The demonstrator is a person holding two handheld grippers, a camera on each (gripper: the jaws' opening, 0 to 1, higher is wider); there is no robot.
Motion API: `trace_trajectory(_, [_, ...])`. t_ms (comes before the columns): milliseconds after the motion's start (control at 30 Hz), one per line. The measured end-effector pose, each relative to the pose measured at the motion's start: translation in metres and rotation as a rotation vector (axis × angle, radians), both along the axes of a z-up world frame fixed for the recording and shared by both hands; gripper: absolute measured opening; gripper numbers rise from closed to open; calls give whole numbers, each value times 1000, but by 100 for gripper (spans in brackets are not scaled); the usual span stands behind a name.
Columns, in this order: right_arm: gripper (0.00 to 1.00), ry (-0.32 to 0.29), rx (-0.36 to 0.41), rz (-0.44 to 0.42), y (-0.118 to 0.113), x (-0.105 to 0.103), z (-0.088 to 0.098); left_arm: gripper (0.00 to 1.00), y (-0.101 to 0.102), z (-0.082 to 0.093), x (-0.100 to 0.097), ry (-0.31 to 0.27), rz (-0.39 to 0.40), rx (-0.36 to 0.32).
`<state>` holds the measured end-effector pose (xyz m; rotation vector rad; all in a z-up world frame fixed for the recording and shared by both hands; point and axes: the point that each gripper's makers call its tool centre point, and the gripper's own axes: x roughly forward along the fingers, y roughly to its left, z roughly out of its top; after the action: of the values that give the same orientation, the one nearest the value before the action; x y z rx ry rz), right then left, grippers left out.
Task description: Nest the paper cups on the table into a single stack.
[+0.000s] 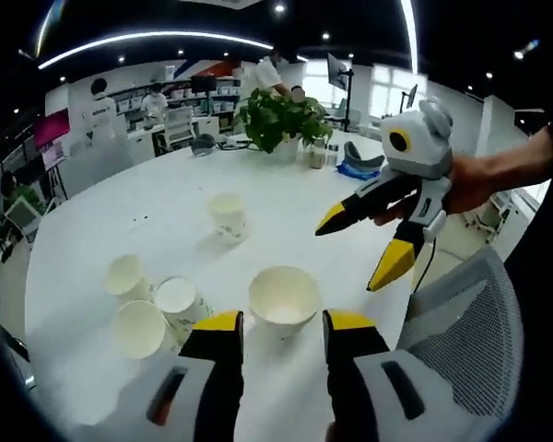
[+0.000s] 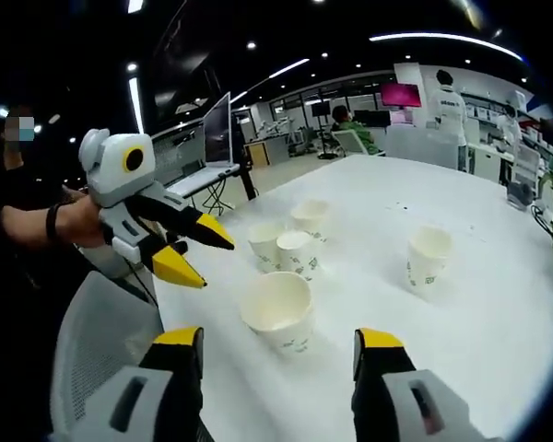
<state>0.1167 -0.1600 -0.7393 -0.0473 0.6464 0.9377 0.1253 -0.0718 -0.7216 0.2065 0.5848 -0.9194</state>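
Left gripper view: my left gripper has jaws apart, nothing held; nearest cup upright just ahead, mouth up, white, on the table.
Right gripper view: my right gripper is spread, empty; nearest cup ahead-left; three cups cluster beyond; lone cup stands right.

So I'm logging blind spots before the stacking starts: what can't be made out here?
- Print on the lone cup: too small, both views.
- Clustered cups: bases overlap, contact unclear, left gripper view.
- Near cup: base hidden by its rim in the left gripper view.
- Table: cut by both views' edges.
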Motion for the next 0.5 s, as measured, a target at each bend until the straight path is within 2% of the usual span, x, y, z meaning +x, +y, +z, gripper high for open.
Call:
trace_trajectory(267, [66, 0, -2, -10, -1, 2, 5, 39, 23, -2, -1, 0, 52, -14])
trace_trajectory(500, [66, -15, -5, -2, 0, 12, 12, 47, 32, -3, -7, 4, 94, -39])
